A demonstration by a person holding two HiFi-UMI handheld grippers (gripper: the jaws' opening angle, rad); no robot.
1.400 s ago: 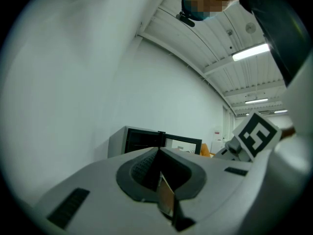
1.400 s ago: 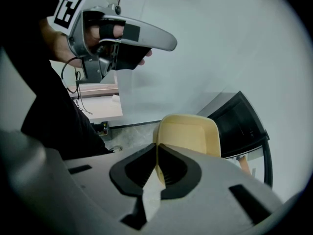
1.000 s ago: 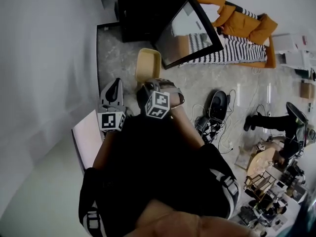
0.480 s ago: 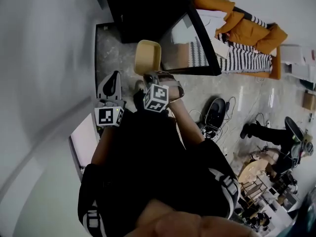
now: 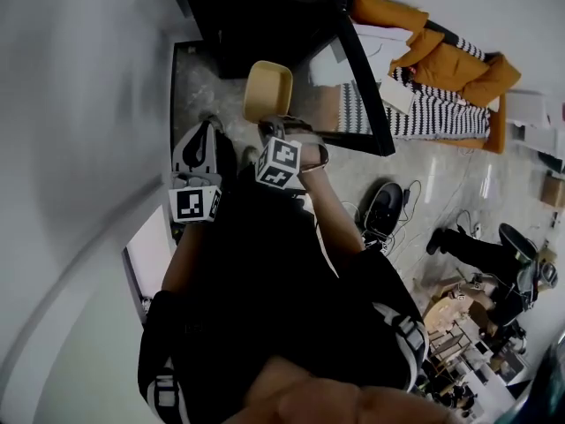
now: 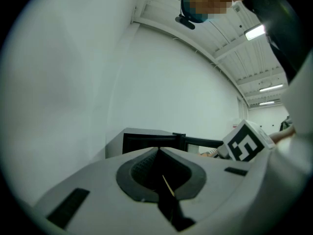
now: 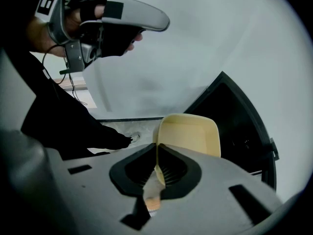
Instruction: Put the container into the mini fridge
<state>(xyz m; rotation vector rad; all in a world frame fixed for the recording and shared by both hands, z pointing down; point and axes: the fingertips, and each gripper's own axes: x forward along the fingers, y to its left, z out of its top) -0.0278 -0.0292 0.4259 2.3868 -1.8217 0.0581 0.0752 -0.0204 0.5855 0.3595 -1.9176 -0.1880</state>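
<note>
Room: speckled pale floor [image 5: 196,82], white wall on the left.
Mini fridge [image 5: 265,16]: black, door [image 5: 360,87] swung open.
Container [image 5: 267,91]: cream, shallow, rectangular with rounded corners, empty. Held up on edge just in front of the fridge opening, not inside.
Right gripper [image 7: 157,148]: jaws pinching the container's near rim.
Left gripper [image 6: 159,153]: jaws pressed together, nothing between, raised beside the right one.

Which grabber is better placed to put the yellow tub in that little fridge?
The right gripper: its jaws clamp the container, facing the open mini fridge. The left gripper is shut, empty.
</note>
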